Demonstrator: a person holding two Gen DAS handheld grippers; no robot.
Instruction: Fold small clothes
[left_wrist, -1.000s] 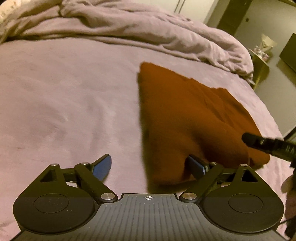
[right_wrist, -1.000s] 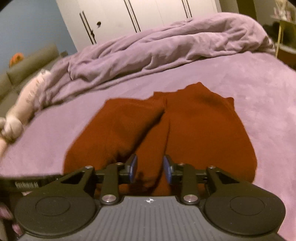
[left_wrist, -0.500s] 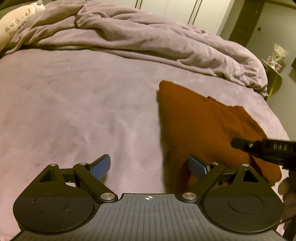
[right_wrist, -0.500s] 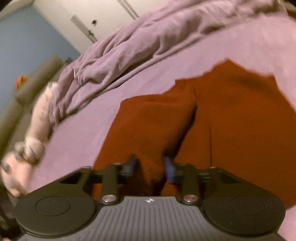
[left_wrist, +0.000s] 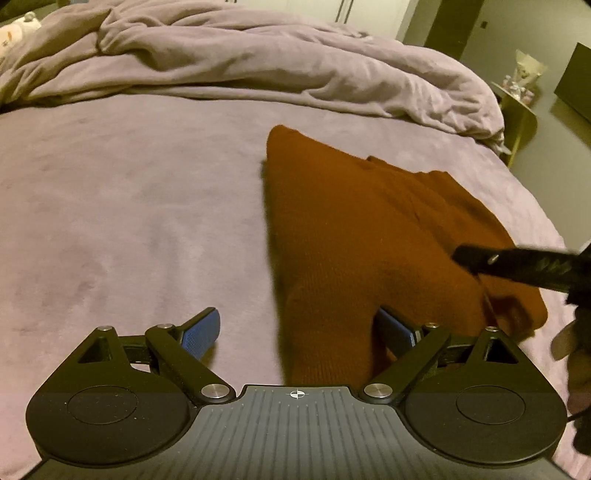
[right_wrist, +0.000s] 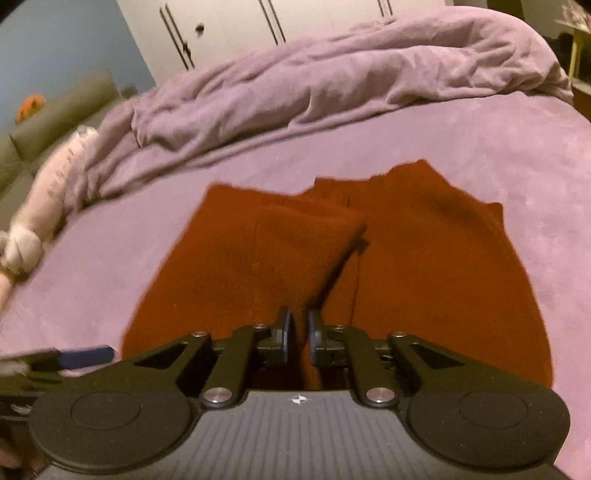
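Rust knit garment (right_wrist: 332, 266) flat, long axis crosswise on bed (right_wrist: 498, 155).

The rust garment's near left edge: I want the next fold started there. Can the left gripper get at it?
Probably yes. The left gripper stands open right at the rust garment, whose near edge lies between its pads, with only bare bedspread around.
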